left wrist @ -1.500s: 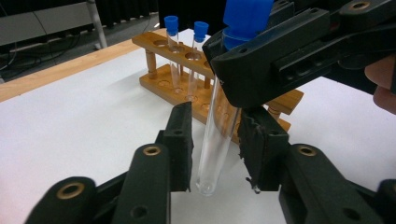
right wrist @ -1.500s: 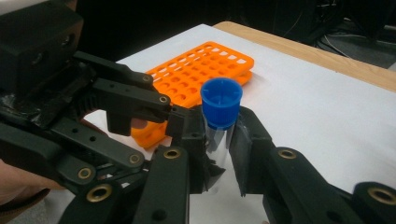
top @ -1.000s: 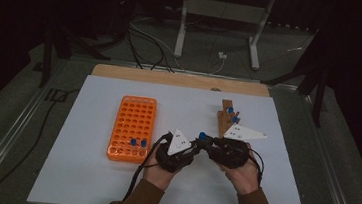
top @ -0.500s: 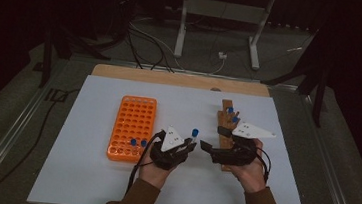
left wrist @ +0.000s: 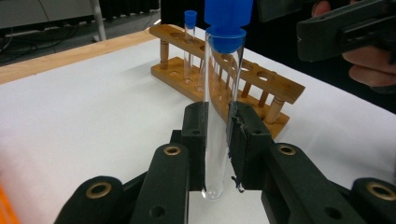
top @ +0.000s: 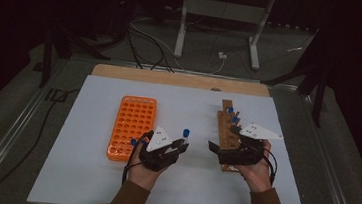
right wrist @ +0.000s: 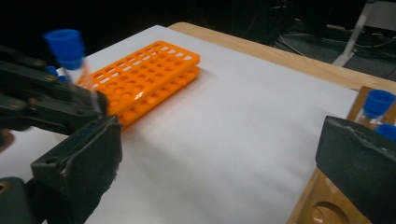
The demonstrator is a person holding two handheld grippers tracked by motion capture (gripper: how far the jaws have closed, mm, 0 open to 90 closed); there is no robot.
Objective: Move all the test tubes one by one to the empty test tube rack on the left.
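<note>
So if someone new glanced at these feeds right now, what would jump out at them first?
Most striking is the clear test tube with a blue cap, held upright in the shut left gripper above the white table. Next comes the bright orange rack on the table's left side. Then the wooden rack on the right, holding blue-capped tubes, with the right gripper open beside it.

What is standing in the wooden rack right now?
The wooden rack holds blue-capped tubes at its far end; the left gripper view shows one there. The right hand-held gripper covers its near end, so those holes cannot be checked.
</note>
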